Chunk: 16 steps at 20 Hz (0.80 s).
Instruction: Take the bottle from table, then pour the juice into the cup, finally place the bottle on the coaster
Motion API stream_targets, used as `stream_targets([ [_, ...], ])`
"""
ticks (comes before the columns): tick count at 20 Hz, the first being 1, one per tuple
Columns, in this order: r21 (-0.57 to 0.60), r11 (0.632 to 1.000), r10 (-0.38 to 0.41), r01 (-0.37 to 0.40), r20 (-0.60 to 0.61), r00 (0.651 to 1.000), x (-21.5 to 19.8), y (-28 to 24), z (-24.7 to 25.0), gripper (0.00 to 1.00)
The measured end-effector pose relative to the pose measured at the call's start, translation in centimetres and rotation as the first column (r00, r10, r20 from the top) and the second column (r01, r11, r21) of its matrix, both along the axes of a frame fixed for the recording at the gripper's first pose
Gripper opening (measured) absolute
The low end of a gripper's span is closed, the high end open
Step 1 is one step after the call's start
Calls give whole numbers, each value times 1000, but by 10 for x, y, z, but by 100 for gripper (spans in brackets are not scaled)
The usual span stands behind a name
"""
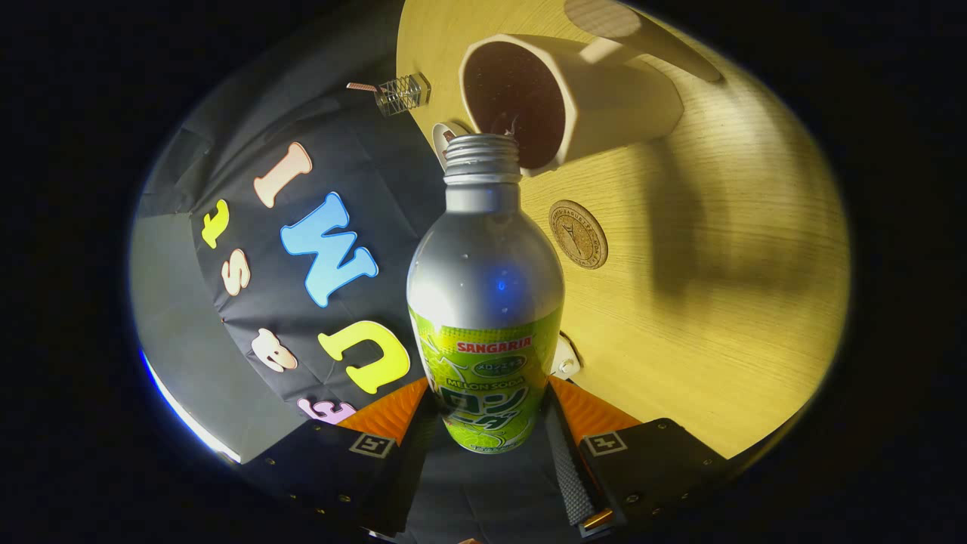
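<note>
My gripper point(487, 408) is shut on a silver bottle point(487, 302) with a green label, both fingers pressing its lower body. The view is rolled hard, so the bottle is tipped over with its open threaded mouth point(483, 147) right at the rim of a white cup point(574, 98). The cup stands on the wooden table point(718, 302), and its inside looks dark. A round cork coaster point(578, 234) lies on the table beside the bottle's shoulder, close to the cup.
A small clear holder point(402, 94) stands at the table's edge near the cup. A small white object point(446, 140) sits just behind the bottle's mouth. Wide bare tabletop stretches beyond the coaster.
</note>
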<state>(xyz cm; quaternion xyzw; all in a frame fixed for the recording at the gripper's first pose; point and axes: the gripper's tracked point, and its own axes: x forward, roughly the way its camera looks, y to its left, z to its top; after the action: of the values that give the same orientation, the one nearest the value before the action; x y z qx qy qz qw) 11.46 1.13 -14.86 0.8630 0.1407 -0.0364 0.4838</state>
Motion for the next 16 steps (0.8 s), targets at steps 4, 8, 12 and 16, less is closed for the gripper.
stream_targets([
  [4,26,1000,-6,6,5,1000,1,-1,6,76],
  [8,51,999,-16,16,7,1000,1,-4,11,76],
  [12,68,998,-15,15,11,1000,4,-5,17,76],
  [16,92,996,-15,14,9,1000,3,-4,20,76],
])
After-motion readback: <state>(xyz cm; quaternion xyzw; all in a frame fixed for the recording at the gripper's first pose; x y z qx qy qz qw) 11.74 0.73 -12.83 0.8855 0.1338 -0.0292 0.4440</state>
